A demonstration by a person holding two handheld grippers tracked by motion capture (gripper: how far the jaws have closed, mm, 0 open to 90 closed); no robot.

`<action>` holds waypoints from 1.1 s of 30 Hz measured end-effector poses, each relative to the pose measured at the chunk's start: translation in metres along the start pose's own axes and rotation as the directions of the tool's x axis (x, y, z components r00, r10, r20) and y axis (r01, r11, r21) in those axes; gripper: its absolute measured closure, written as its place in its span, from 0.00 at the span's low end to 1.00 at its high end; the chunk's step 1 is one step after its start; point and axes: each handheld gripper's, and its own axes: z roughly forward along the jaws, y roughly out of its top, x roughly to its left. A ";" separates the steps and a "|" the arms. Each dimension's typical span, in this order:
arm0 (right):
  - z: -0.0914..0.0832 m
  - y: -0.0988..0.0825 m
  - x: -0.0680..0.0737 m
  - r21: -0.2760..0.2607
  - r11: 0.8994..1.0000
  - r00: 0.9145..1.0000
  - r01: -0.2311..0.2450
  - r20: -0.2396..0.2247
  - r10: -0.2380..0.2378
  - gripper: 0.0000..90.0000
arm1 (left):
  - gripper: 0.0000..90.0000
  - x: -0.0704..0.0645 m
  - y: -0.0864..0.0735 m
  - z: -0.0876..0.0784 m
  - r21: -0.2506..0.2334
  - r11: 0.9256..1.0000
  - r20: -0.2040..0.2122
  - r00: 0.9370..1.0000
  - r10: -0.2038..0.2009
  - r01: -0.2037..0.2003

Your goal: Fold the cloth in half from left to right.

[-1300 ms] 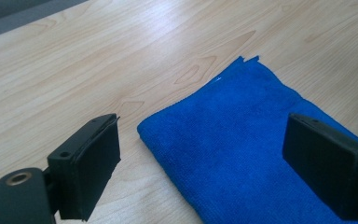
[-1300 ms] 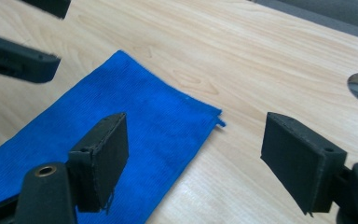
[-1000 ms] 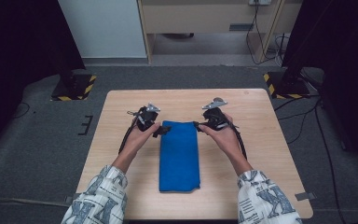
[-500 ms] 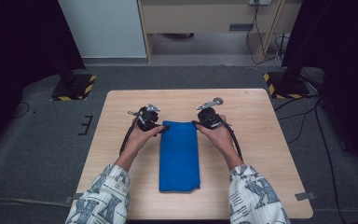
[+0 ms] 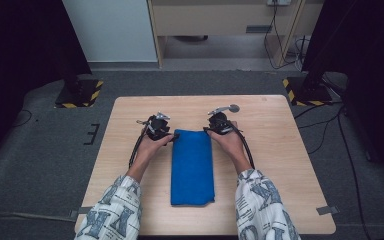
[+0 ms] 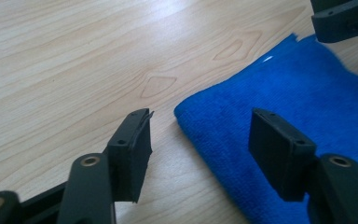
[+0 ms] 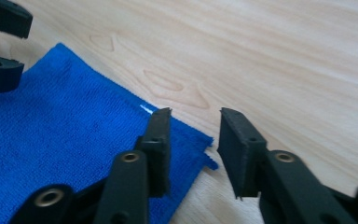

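Here, in the high view: one folded blue towel lay lengthwise in the middle of a light wooden table, its far short edge toward the far side. The left gripper sat at the towel's far left corner and the right gripper at its far right corner, each held by a hand coming out of a patterned sleeve. Dark grey carpet surrounded the table. How far the jaws stood apart could not be told at this range.

Left gripper view: the towel's corner lay on the wood between the two black jaws, one jaw over bare table, the other over the blue cloth. The left gripper had its jaws set moderately wide, having just been closing, and the pads did not press on the cloth. The other gripper's jaws showed at the top right edge.

Right gripper view: the right gripper had its jaws narrowed to a small gap, having just been closing, with the towel's frayed corner between them; one jaw stood over the cloth, the other over bare wood. Pads were not seen pinching the cloth. The other gripper's jaws showed at the top left.
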 end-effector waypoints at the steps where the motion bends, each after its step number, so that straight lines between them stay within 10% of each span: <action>1: 0.003 0.000 0.000 0.010 1.000 1.000 0.002 -0.006 -0.002 0.69 | 0.42 0.001 -0.001 0.001 0.002 1.000 -0.001 1.000 0.004 -0.004; 18: 0.022 -0.003 0.004 0.059 0.998 0.999 0.035 0.019 -0.036 0.56 | 0.37 0.008 -0.008 0.009 -0.009 1.000 0.009 1.000 -0.011 0.011; 33: 0.022 -0.004 0.010 0.064 0.997 0.998 0.040 -0.047 -0.037 0.88 | 0.40 0.008 -0.010 0.014 -0.011 1.000 0.008 1.000 -0.020 0.020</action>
